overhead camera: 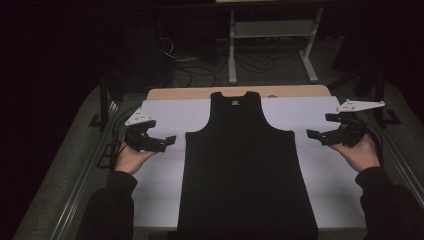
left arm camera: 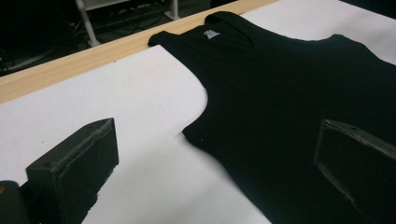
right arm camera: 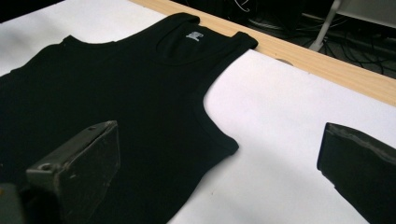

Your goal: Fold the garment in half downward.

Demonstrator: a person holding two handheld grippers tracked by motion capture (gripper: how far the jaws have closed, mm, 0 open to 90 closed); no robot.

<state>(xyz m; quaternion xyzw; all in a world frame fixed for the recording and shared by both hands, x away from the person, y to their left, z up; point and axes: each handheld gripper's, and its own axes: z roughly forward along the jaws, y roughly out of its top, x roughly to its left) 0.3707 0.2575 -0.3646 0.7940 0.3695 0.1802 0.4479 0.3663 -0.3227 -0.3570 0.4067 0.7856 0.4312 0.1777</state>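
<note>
Black tank top [overhead camera: 247,165] lies flat, neckline toward the far edge, centred on the white sheet [overhead camera: 165,120] covering the wooden table [overhead camera: 190,93]. Left gripper [overhead camera: 165,142] hovers beside its left armhole, jaws wide apart, holding nothing. Right gripper [overhead camera: 316,135] hovers beside the right armhole, jaws equally wide, empty.

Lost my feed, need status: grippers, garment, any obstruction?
Left gripper open, right gripper open, both empty, either side of garment. Black tank top flat on white sheet, neck far side. Nothing in the way.
</note>
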